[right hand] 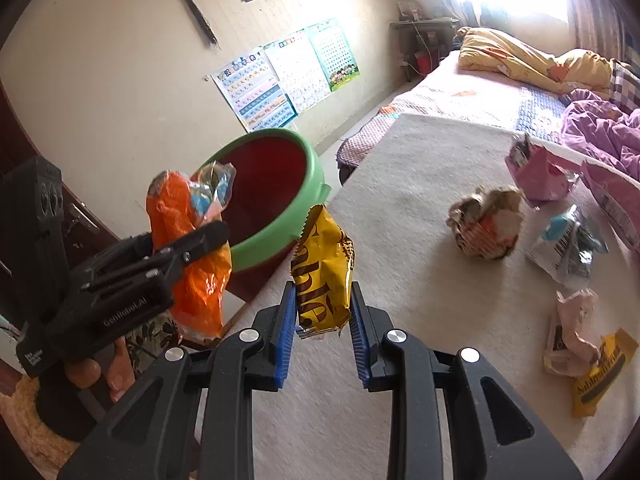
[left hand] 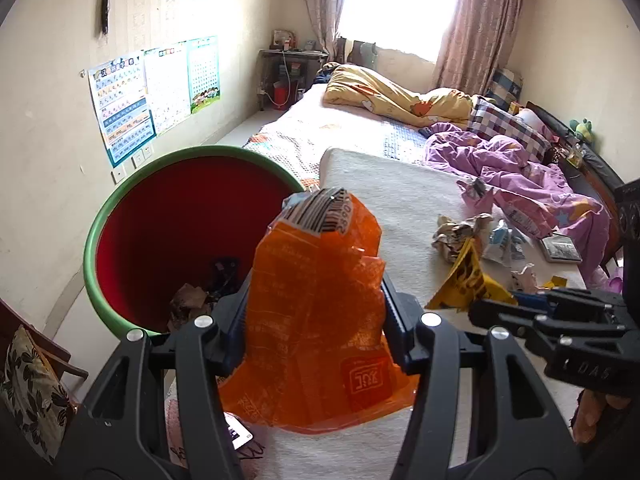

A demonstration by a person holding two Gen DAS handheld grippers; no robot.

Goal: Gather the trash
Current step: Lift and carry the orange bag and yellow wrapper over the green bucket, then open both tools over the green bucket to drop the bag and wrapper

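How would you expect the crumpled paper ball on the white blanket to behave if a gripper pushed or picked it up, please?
The crumpled paper ball looks loosely wadded, so it is probably light and would squash under a gripper rather than resist. Its lumpy roundness suggests it might tumble briefly if pushed, though the soft white blanket should stop it quickly.

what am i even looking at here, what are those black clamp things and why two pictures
Each black clamp is a hand-held claw with a camera on it, so there is one picture per hand. The left claw grips an orange wrapper beside the red bin with a green rim. The right claw grips a yellow wrapper. More trash lies on the white bed cover: a crumpled paper ball, a pink packet and other wrappers.
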